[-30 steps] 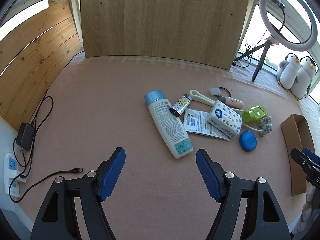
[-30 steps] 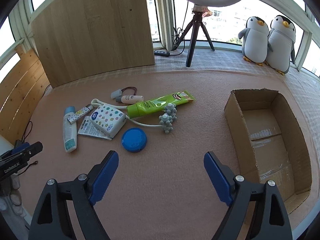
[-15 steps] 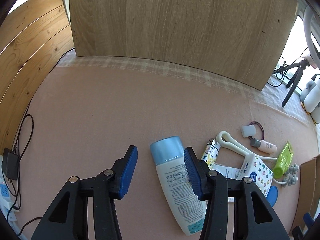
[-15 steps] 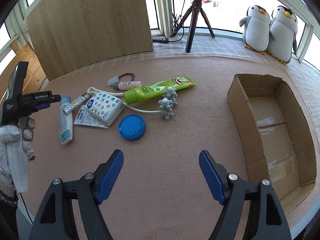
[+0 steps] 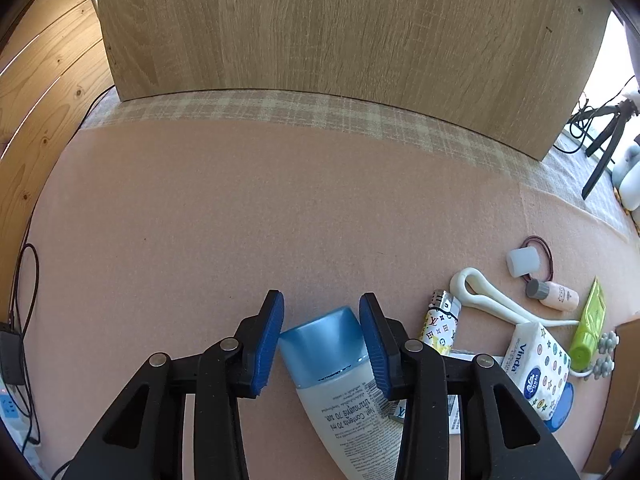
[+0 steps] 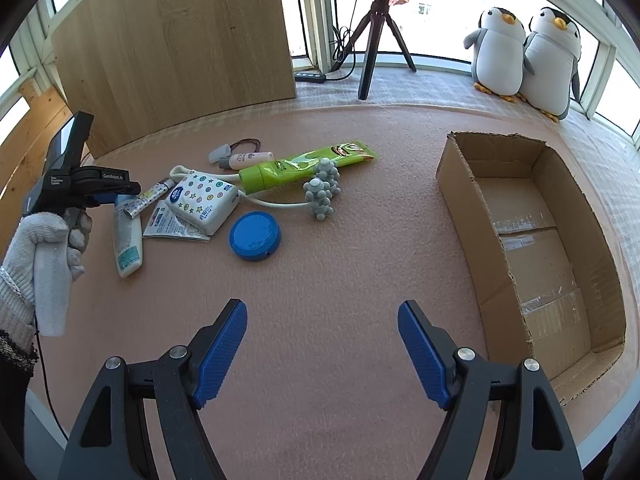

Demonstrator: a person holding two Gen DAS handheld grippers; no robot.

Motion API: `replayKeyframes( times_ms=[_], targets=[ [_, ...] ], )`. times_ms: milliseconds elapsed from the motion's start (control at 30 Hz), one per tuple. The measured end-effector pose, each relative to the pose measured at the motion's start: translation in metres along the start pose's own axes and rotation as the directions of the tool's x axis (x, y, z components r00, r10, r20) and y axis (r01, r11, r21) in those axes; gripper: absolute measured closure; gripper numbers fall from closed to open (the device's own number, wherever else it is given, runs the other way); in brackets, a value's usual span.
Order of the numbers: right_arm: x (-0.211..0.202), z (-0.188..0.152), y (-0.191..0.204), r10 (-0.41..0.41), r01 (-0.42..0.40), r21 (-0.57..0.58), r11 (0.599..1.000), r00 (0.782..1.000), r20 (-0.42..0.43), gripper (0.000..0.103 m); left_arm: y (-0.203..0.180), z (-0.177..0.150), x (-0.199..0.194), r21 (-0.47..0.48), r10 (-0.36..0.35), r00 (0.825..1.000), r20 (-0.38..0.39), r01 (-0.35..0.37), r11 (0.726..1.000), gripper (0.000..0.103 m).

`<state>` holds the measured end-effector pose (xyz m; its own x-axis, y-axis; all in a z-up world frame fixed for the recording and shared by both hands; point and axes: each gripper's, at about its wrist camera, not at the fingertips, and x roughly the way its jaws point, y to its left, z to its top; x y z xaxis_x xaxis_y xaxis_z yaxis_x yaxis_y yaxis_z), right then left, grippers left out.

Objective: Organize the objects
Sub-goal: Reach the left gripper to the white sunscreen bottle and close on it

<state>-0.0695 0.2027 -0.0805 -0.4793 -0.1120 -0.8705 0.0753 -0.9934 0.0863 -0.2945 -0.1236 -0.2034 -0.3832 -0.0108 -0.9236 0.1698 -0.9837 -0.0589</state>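
Left fingers (image 5: pixel 272 334) straddling bottle (image 5: pixel 340 364) cap, right fingers (image 6: pixel 224 350) spread, pink mat (image 6: pixel 340 272), sunlit windows.

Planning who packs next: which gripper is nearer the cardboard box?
Right. The right gripper hovers open over the mat just beside the cardboard box. The left gripper is across the table, straddling the blue-capped bottle.

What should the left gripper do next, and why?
Probably close on the bottle: the left gripper's pads already straddle its blue cap, with slight gaps either side, so nothing is gripped yet. The box stands empty; the right gripper hangs open.
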Motion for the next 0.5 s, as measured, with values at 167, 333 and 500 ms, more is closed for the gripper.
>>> replayKeyframes(
  times_ms=[167,333,500],
  targets=[
    [-0.003,-0.004,0.001,0.008,-0.008,-0.005,1.000,1.000,0.002,0.028,0.003,-0.027,-0.008,0.006,-0.025,1.000,-0.004,0.026,1.000,0.063],
    [-0.004,-0.012,0.001,0.015,-0.015,-0.017,1.000,1.000,-0.003,0.028,-0.005,-0.066,-0.018,0.034,-0.052,0.999,-0.005,0.052,0.998,0.066],
    [-0.005,-0.020,-0.002,0.033,-0.033,-0.024,0.999,0.999,-0.015,0.028,-0.027,-0.103,-0.032,0.089,-0.047,0.999,0.015,0.045,0.995,0.067]
  ],
)
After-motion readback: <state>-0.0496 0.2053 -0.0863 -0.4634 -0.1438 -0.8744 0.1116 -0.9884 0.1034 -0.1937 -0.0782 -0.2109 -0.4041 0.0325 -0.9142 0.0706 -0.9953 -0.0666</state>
